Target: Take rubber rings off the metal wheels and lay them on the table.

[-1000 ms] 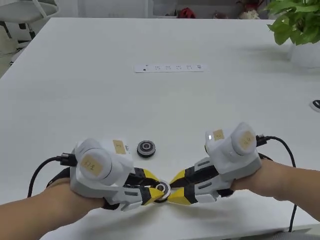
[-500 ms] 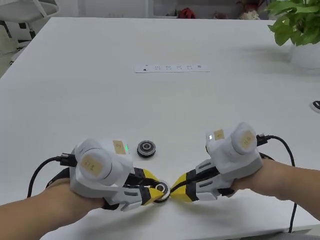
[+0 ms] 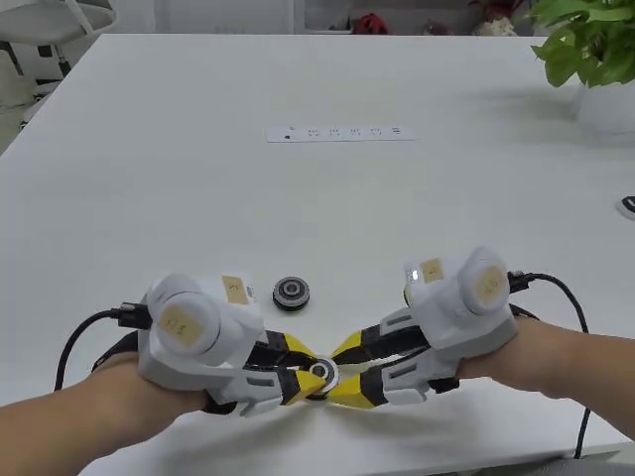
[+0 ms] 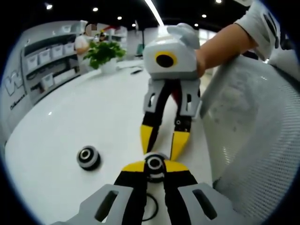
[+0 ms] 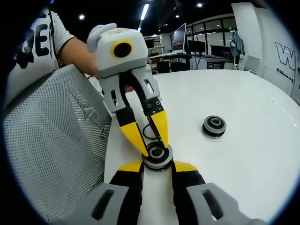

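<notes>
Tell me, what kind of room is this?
Probably an office or lab: a big white table with a power strip and a potted plant on it, and computer monitors on desks beyond.

Bright, even light falls from above in the head view. The white table [image 3: 198, 198] looks pale, and only soft grey shadows lie under the fingers [image 3: 293, 348]. That view is sharp. In both gripper views the lamps [image 4: 152, 9] glow as small white spots high above the fingers. A little glare sits on the table far off to their side. Straight lines bend near the edges. The wheel [image 4: 154, 163] between the fingers looks a bit fuzzy.
</notes>
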